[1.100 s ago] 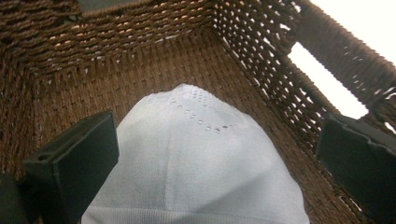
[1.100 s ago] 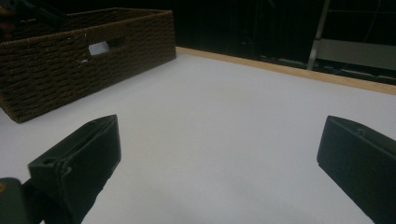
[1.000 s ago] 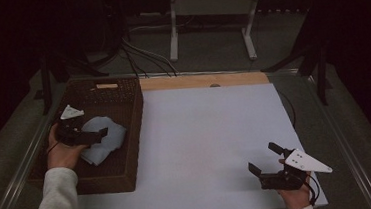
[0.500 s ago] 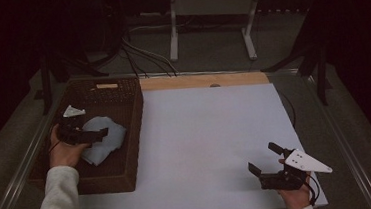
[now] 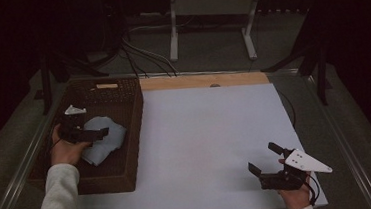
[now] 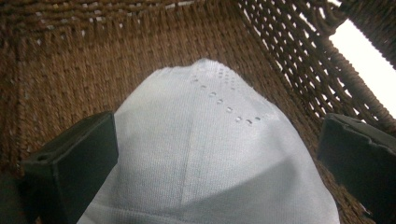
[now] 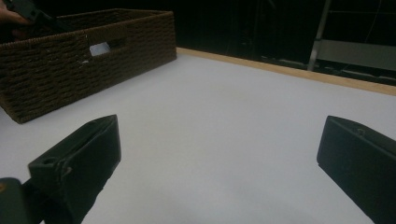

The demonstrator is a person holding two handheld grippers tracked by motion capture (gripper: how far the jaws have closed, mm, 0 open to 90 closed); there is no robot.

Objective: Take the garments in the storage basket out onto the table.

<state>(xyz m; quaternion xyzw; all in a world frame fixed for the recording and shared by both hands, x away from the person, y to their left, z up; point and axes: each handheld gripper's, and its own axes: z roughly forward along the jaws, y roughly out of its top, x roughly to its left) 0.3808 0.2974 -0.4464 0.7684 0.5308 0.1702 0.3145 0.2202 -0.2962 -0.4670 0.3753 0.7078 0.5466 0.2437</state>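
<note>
Left tongs [image 6: 215,154] spread wide over the pale cloth [image 6: 210,154] down inside the wicker basket [image 5: 125,134]; right tongs [image 5: 267,162] released, over bare white table [image 5: 201,133].

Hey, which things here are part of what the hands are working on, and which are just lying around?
In the job:
- left gripper, open over the cloth
- pale blue knitted cloth
- brown wicker basket holding the cloth

Not in use:
- right gripper, open, resting on the white table
- metal stand and cables behind the table
</note>
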